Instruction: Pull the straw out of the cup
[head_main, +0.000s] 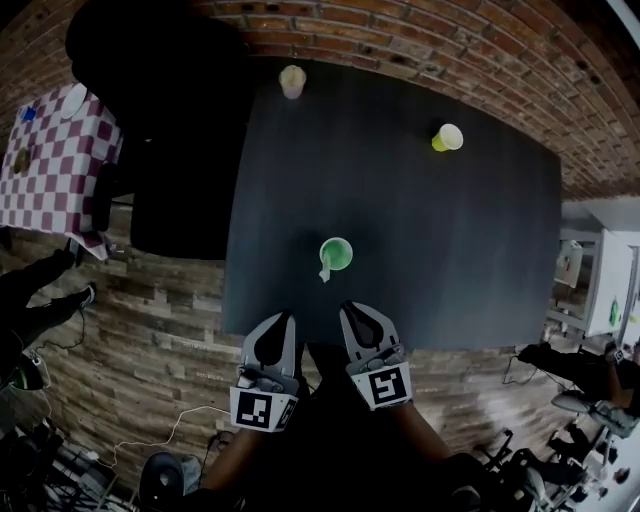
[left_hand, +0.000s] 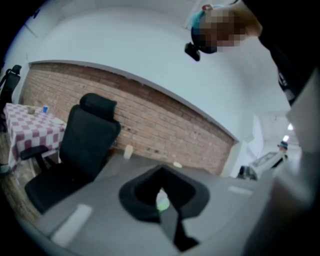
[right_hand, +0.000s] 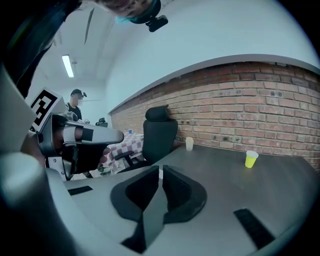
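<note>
A green cup (head_main: 336, 252) stands on the dark table (head_main: 450, 250) near its front edge, with a white straw (head_main: 325, 270) leaning out over its near rim. My left gripper (head_main: 287, 318) and right gripper (head_main: 348, 308) hang side by side just off the table's front edge, short of the cup, both shut on nothing. In the left gripper view the green cup (left_hand: 162, 202) and its straw (left_hand: 161, 193) show through the thin slit between the jaws of the left gripper (left_hand: 161, 170). The right gripper (right_hand: 160, 168) points across the table; the cup is mostly hidden behind its jaws.
A yellow cup (head_main: 447, 137) stands at the table's far right and a beige cup (head_main: 292, 80) at its far edge. A black office chair (head_main: 160, 150) is left of the table, with a checkered table (head_main: 55, 160) beyond it. A brick wall runs behind.
</note>
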